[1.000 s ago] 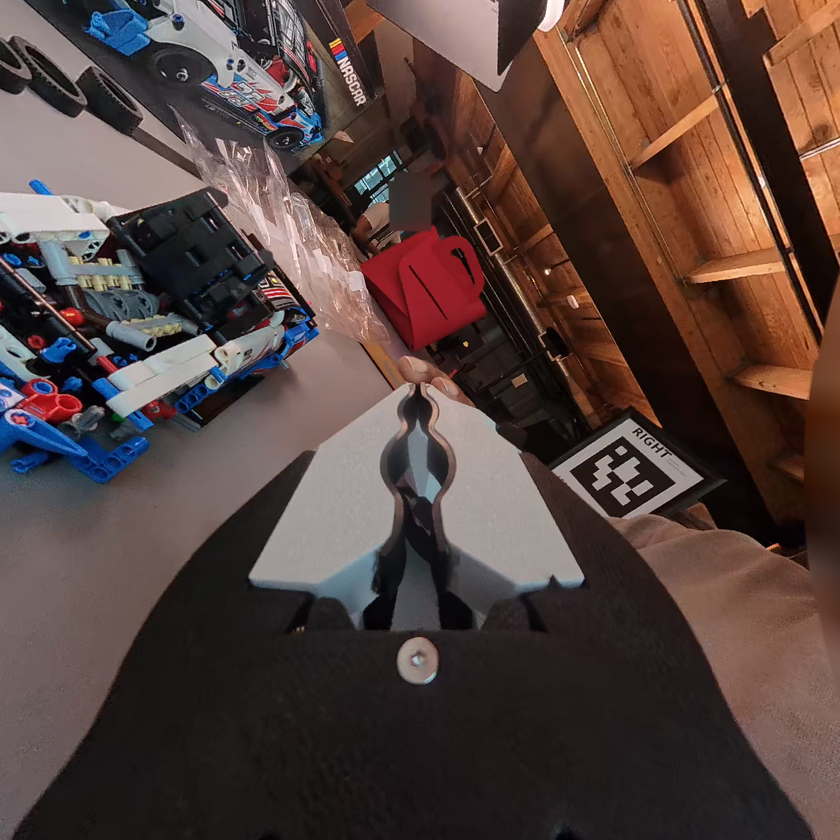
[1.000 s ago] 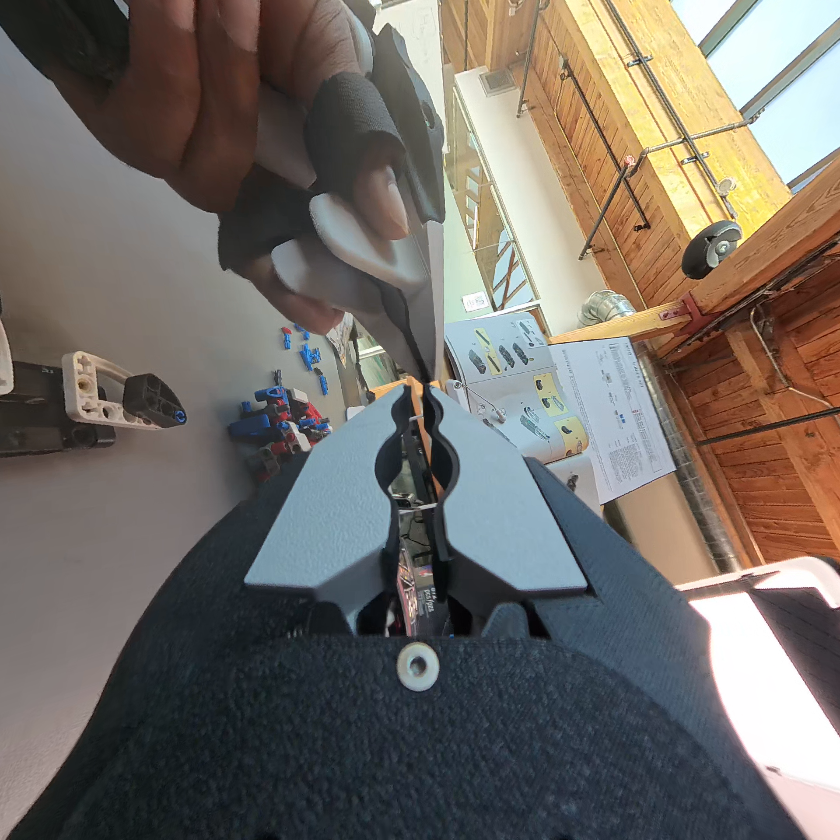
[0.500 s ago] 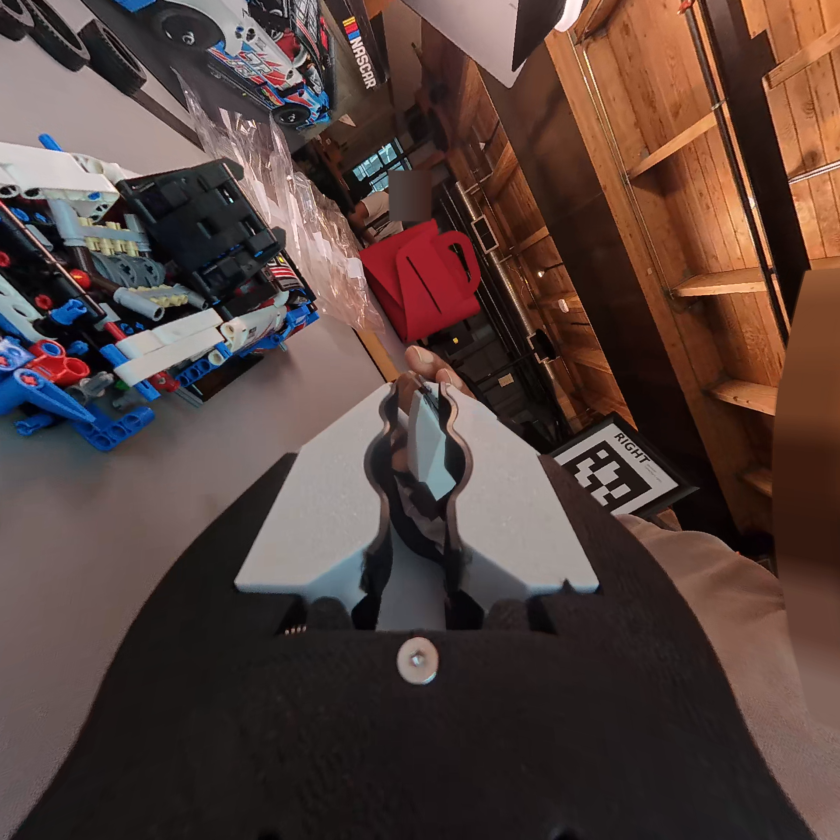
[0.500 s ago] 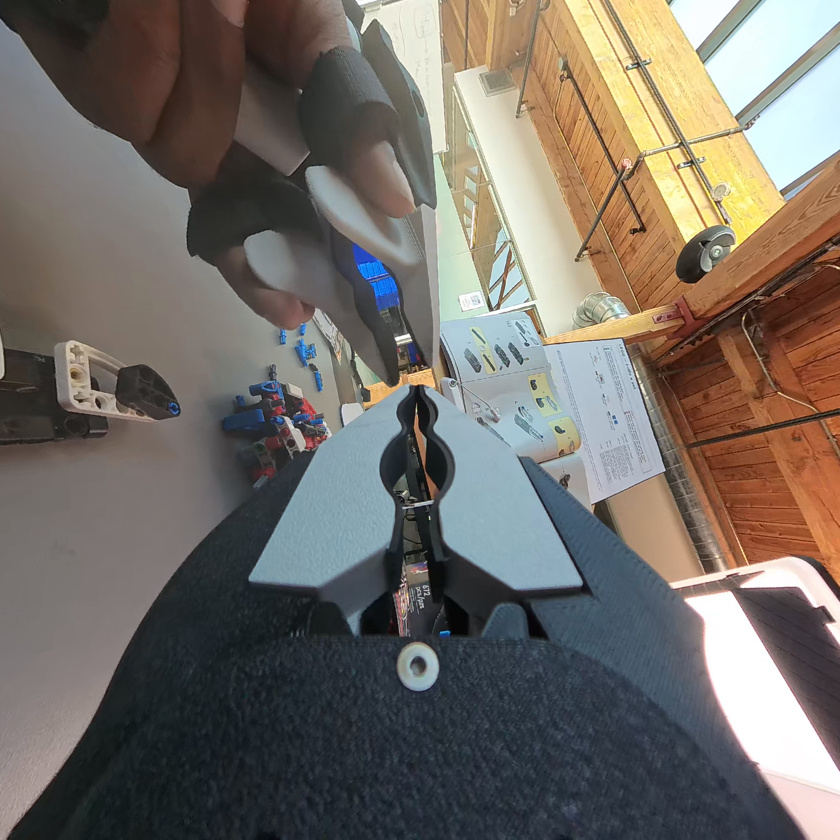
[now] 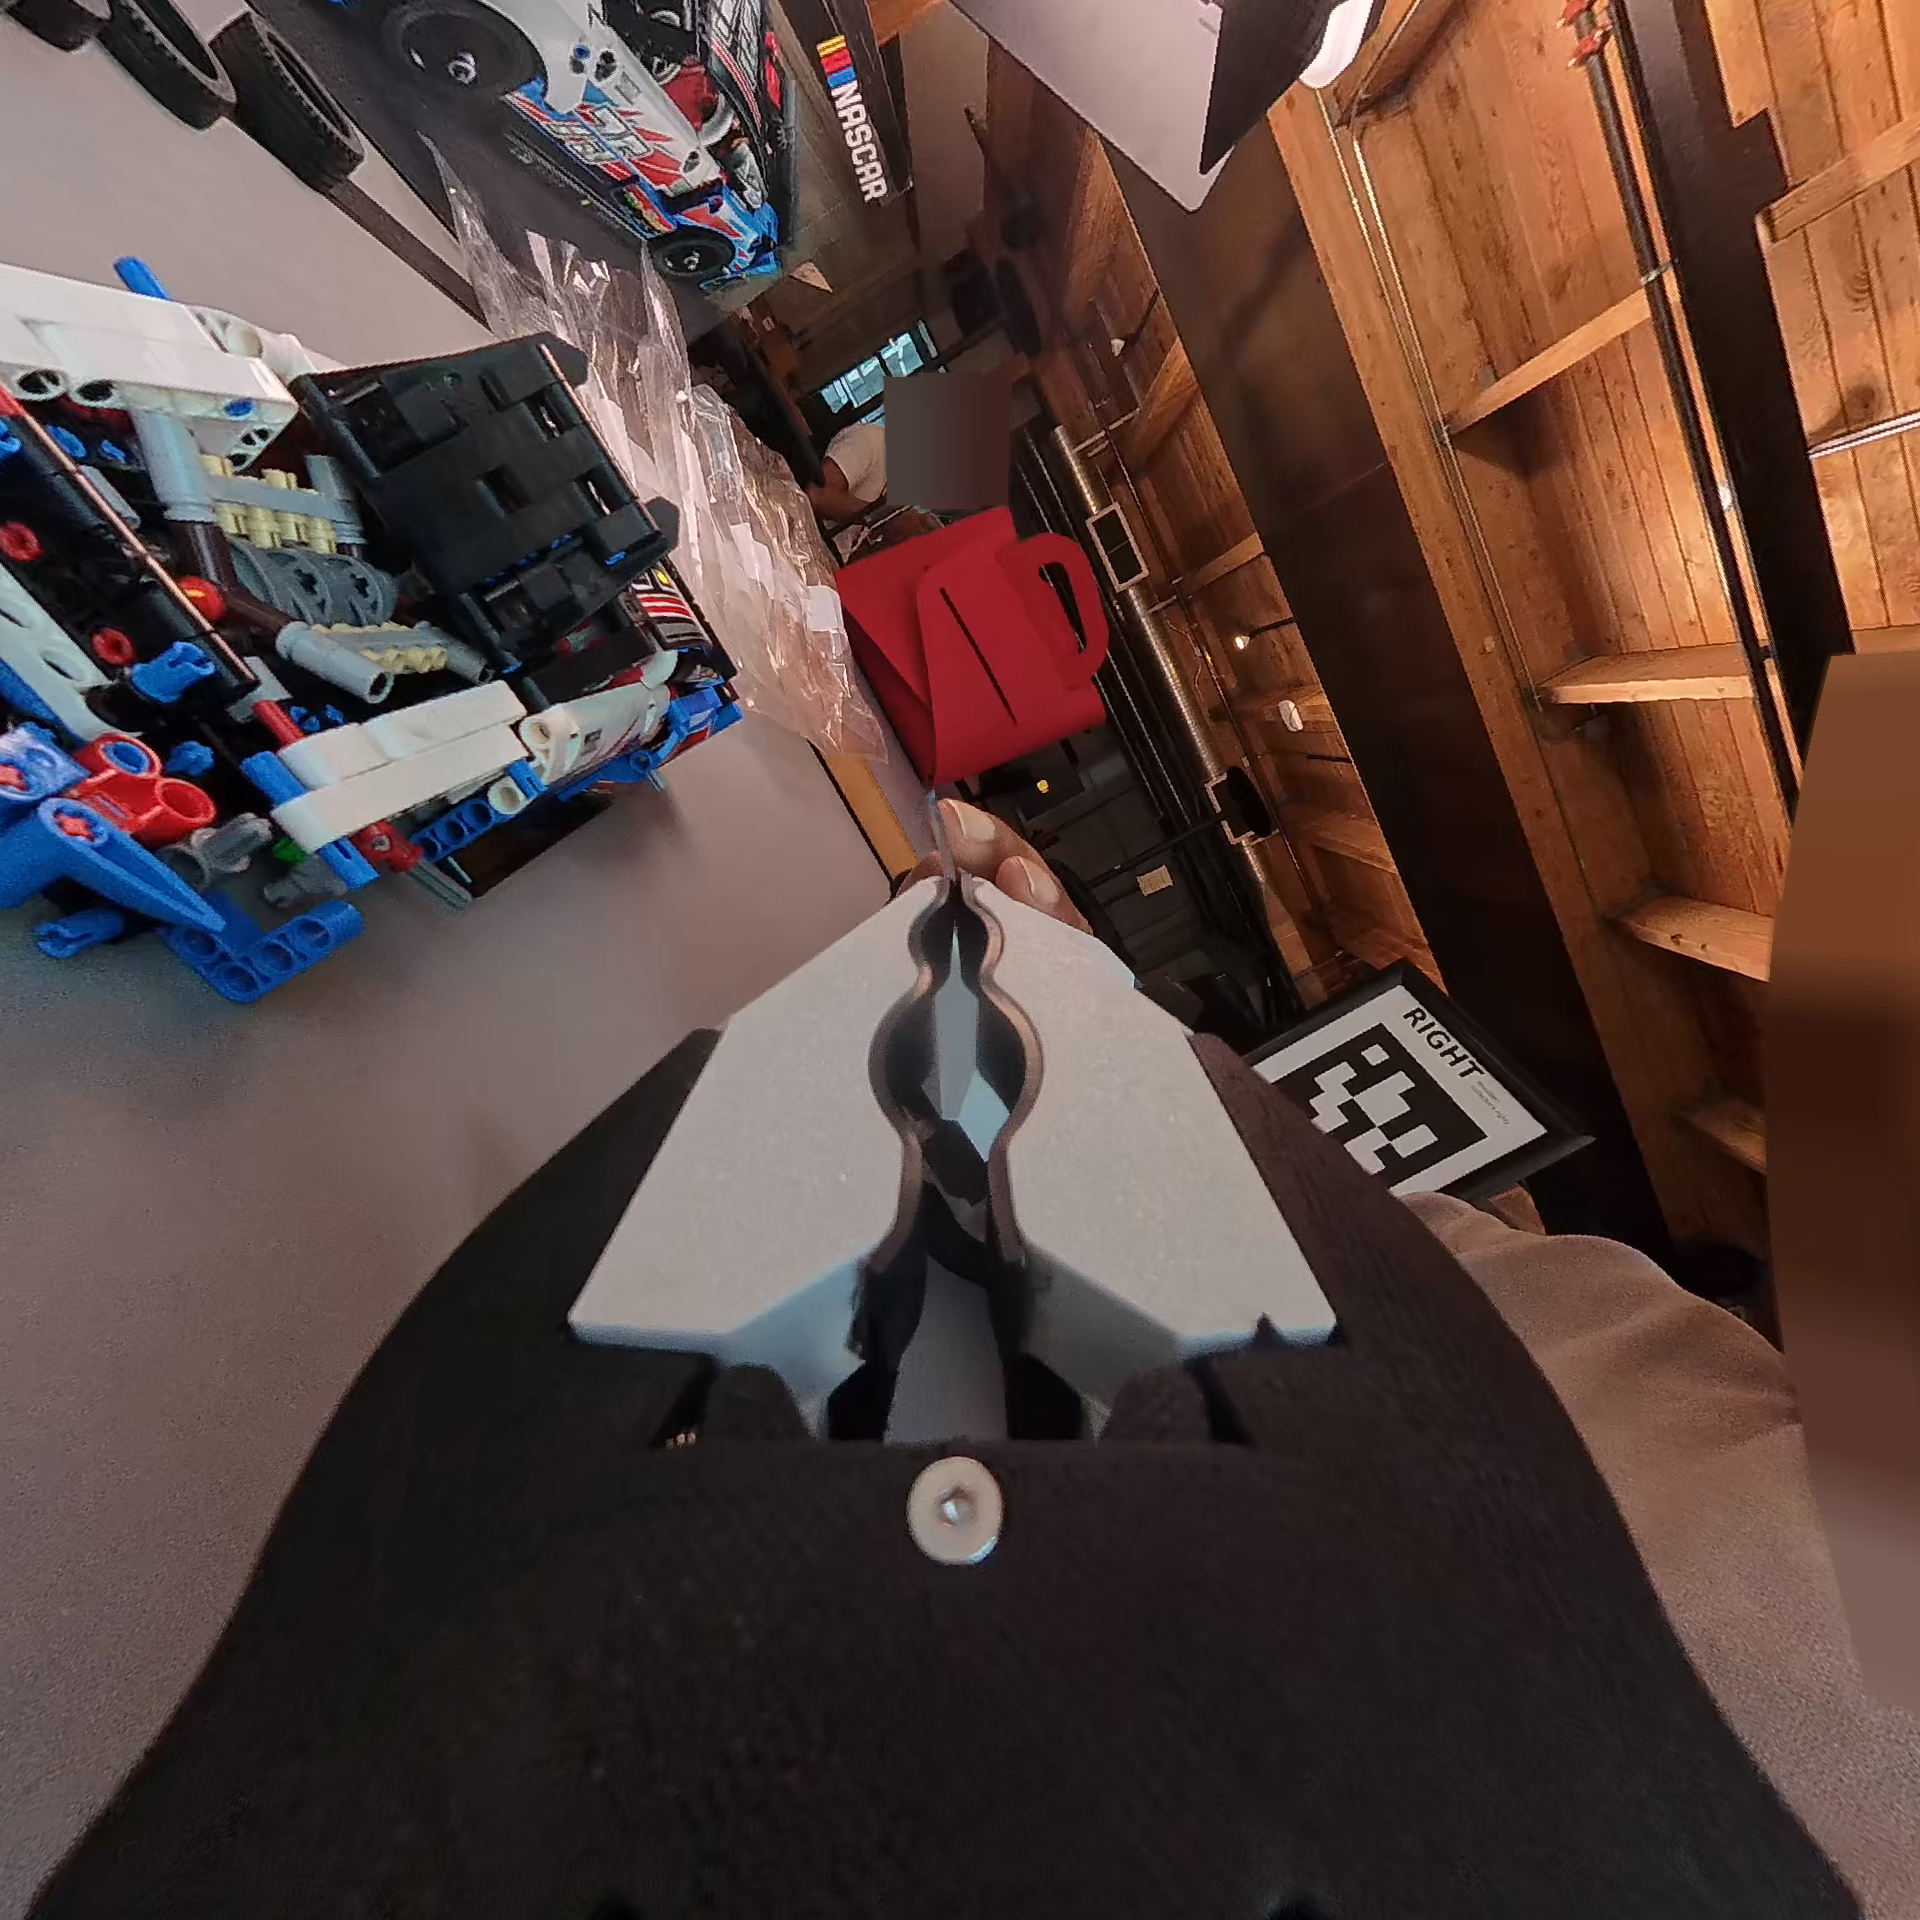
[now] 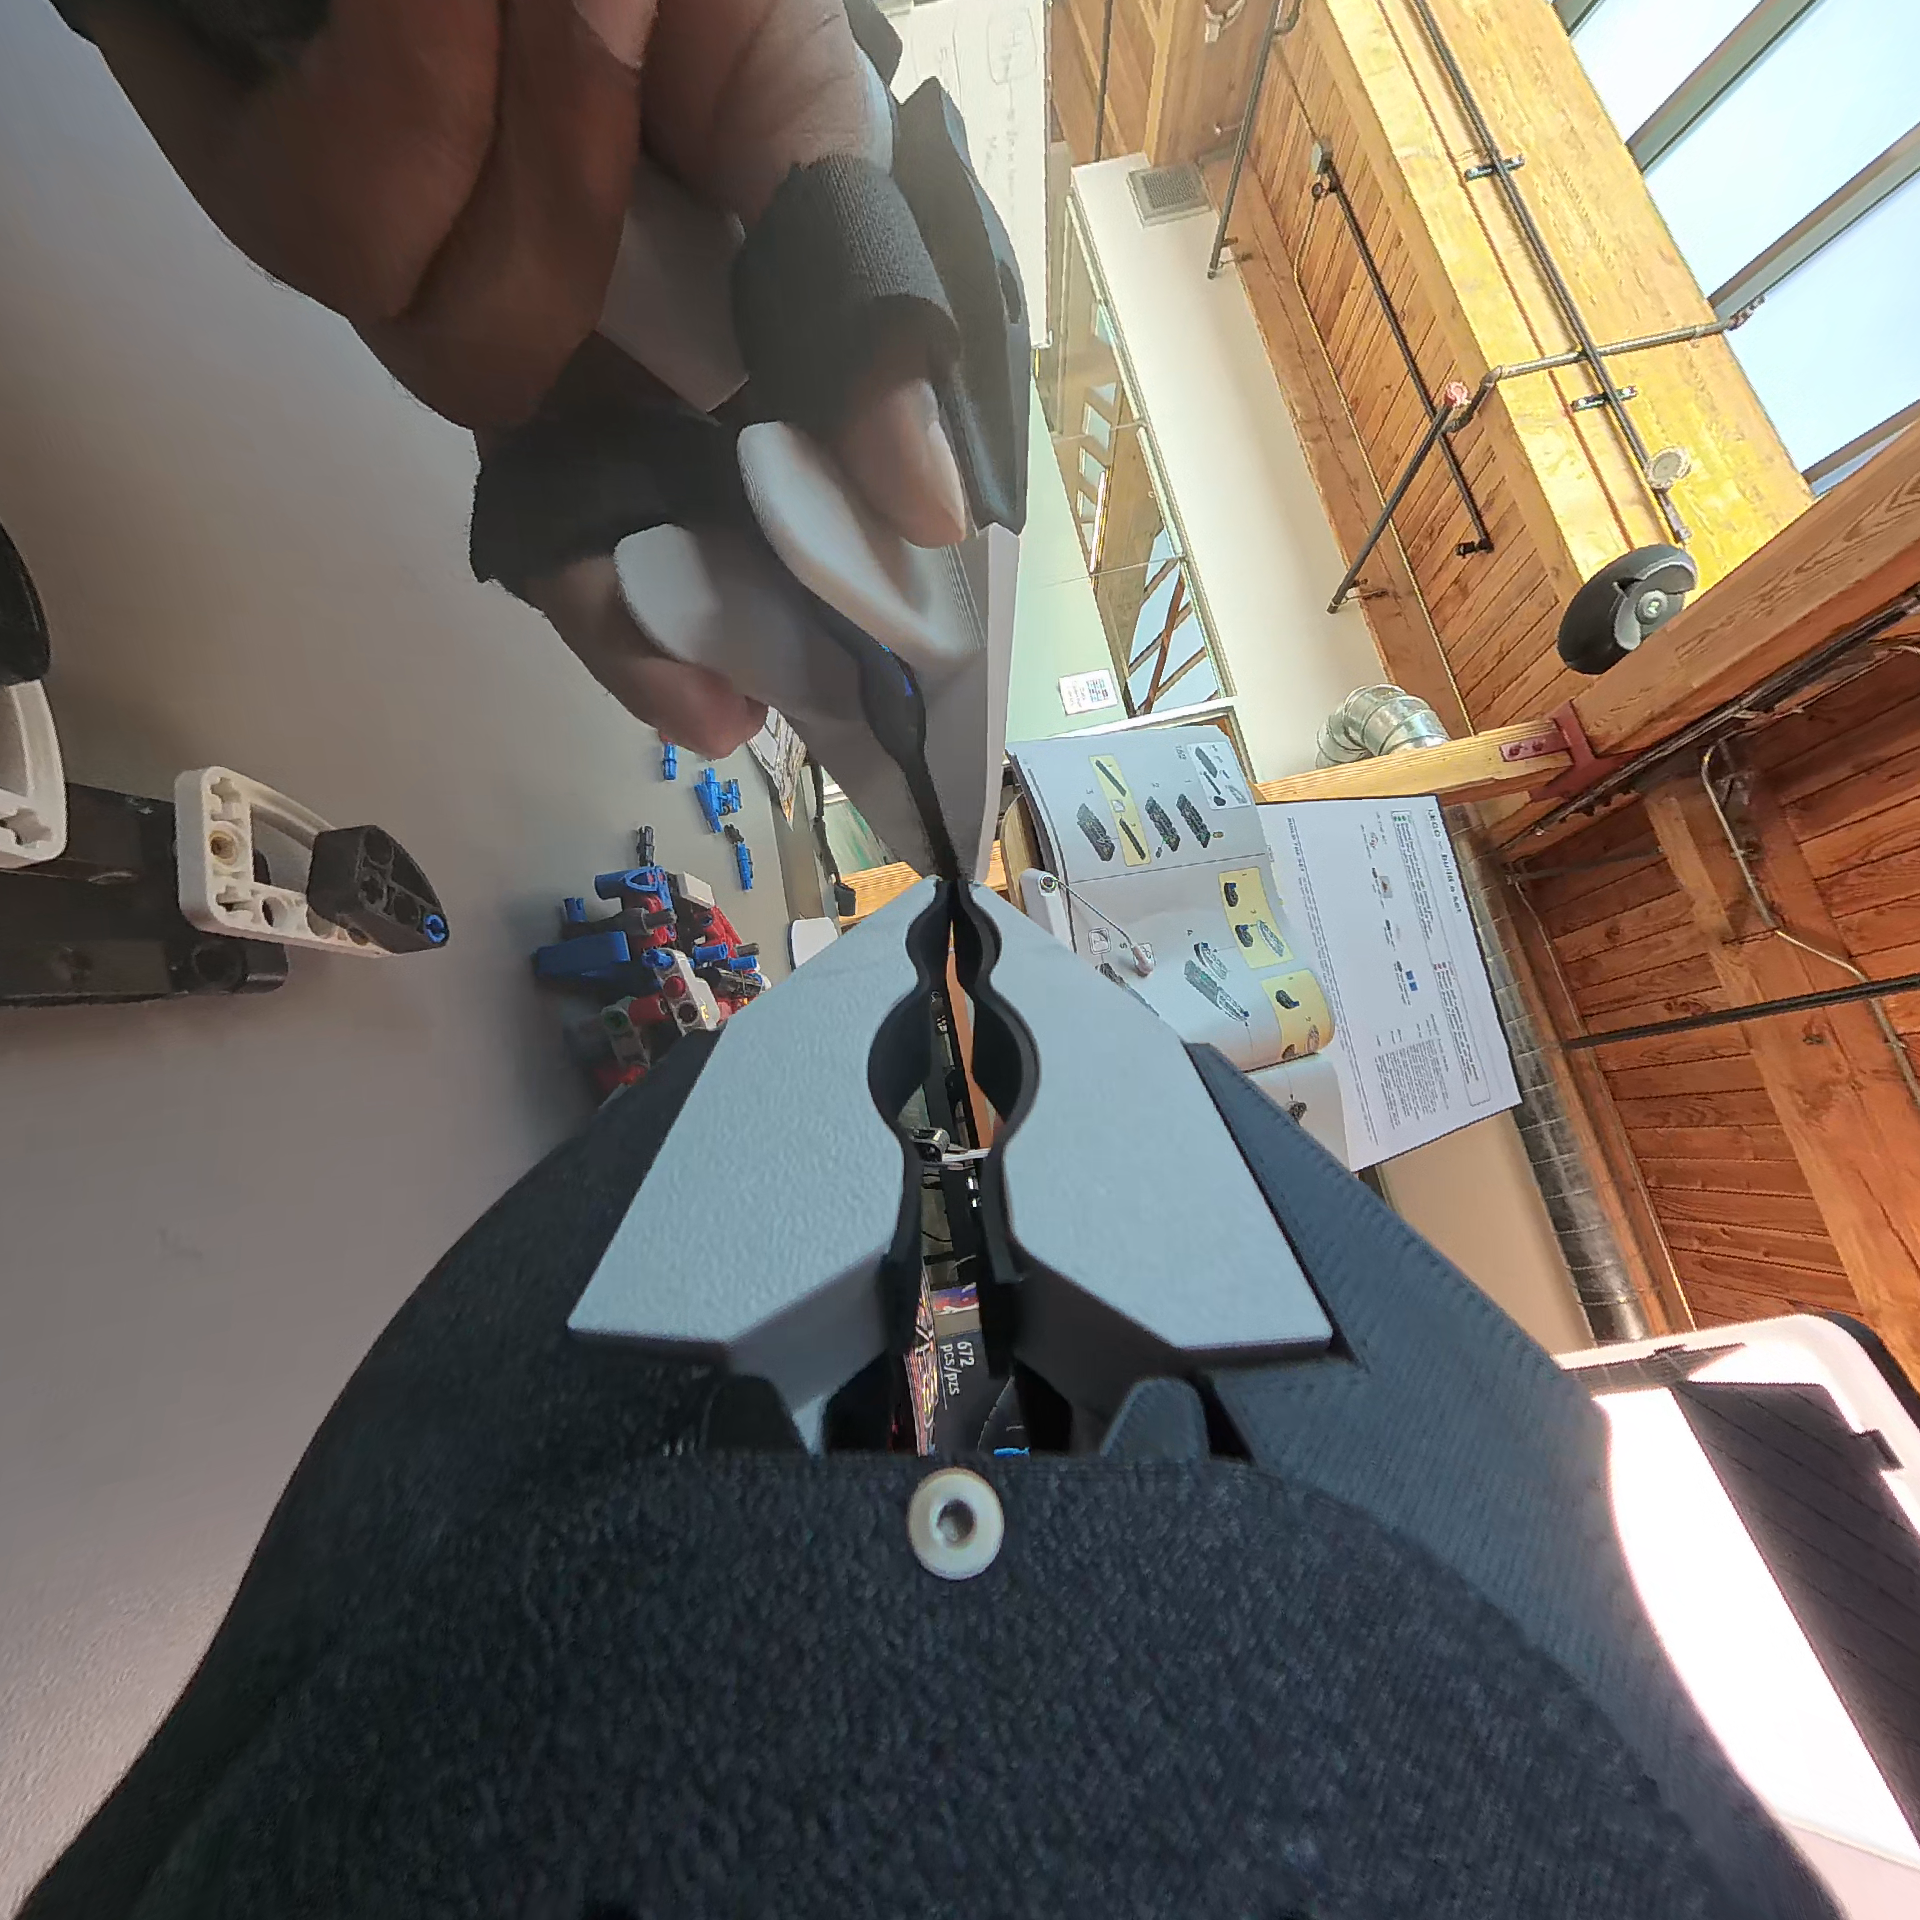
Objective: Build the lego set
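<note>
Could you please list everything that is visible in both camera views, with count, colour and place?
Half-built lego car: one; white, black, blue, red; on the grey table, left wrist view, upper left.
Black rubber tyres: at least two; table's far edge.
Printed set box: one; behind the tyres.
Clear plastic bags: several; beside the car.
Red bag: one; beyond the table.
Loose lego pieces: one heap, blue and red; right wrist view, mid table.
Open instruction booklet: one; propped behind the heap.
White printed sheet: one; beside the booklet.
Left gripper: grey, shut.
Right gripper: grey, shut.
Hand: one, holding the left gripper.
</note>
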`<state>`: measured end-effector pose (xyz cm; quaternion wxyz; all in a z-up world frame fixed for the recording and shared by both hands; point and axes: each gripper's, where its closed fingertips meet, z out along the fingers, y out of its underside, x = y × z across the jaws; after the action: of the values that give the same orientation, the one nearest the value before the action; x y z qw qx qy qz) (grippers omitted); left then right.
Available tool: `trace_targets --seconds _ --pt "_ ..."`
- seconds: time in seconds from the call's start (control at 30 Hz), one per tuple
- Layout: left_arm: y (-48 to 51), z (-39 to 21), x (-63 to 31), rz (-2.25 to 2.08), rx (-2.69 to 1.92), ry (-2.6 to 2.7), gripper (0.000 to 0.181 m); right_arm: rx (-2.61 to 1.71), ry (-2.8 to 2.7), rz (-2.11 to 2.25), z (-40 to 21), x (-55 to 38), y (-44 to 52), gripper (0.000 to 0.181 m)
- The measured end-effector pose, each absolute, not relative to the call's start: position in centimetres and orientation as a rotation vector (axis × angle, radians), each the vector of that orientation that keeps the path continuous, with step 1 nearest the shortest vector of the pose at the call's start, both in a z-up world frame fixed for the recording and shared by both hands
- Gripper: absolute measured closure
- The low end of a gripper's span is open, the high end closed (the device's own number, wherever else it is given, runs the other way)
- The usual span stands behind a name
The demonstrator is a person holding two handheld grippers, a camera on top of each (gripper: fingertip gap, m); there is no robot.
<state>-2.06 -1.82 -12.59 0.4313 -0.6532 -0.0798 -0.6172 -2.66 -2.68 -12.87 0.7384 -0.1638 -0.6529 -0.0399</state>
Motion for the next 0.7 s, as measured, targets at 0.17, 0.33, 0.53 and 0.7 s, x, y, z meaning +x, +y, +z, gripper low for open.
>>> trace_targets --seconds 0.17,0.33,0.53,0.7 --pt "-2.0 -12.4 -2.0 -1.476 -1.640 -0.128 0.181 -0.381 -1.425 -0.049 -12.7 -2.6 -2.8 0.181" --pt "-2.3 -11.6 -2.6 -1.378 -1.647 0.015 0.181 -0.556 -1.459 0.208 -13.0 -2.4 -2.8 0.166" --pt "-4.9 -13.5 -1.1 -1.214 -1.823 0.505 0.181 -1.174 -1.534 1.223 -14.0 -1.0 -4.1 0.168" --pt "-6.1 -14.4 0.0 -1.183 -1.864 0.644 0.181 -1.254 -1.585 1.477 -14.6 0.0 -5.4 0.170"
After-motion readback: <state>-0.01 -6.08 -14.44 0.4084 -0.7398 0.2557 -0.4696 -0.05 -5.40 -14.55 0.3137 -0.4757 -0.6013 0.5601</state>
